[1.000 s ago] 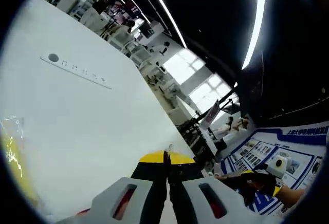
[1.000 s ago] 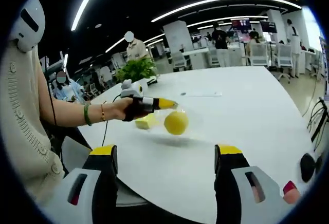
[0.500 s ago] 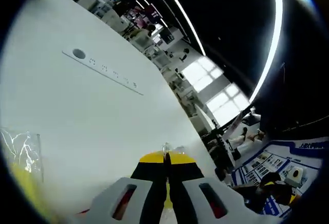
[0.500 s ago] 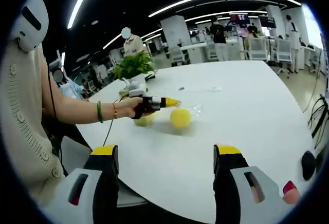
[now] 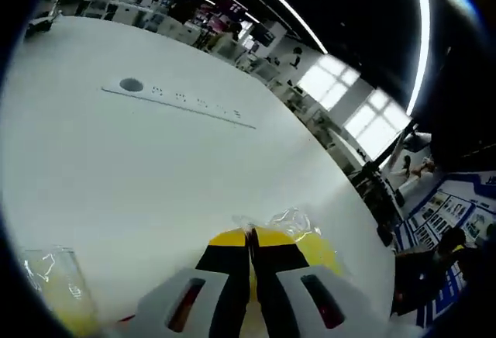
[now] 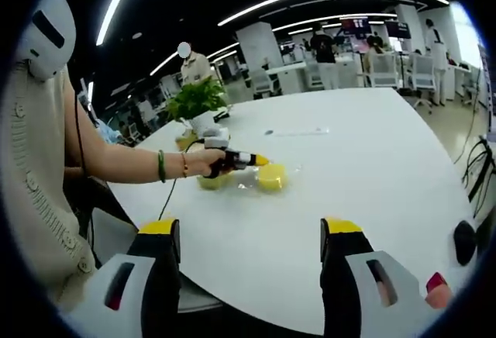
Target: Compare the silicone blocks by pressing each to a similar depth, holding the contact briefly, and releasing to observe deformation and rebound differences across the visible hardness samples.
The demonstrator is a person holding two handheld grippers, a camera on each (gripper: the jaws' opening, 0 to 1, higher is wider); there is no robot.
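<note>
Your left gripper [image 5: 249,239], at the bottom centre of the left gripper view, has its yellow-tipped jaws together, with a wisp of clear film showing at the tips; whether they pinch that film or only touch it, I cannot tell. Just beyond the tips, lower right of centre, sits the round yellow silicone block in its clear plastic wrapper [image 5: 314,249]. A second yellow block in crinkled clear wrap [image 5: 58,291] lies at the lower left of that view, well apart from the tips.

In the right gripper view, your left gripper [image 6: 260,160] appears left of centre, its tip touching or just beside the round yellow block [image 6: 271,177], while the other wrapped block [image 6: 209,181] rests under your hand. Both lie on the white round table [image 6: 364,160].

Your right gripper [image 6: 248,233] is at the bottom of its own view with jaws wide apart, holding nothing, well short of the blocks.

Judging from this, you are at the contact stage on the round block; the hold, the release and the whole press on the second sample appear to remain.
</note>
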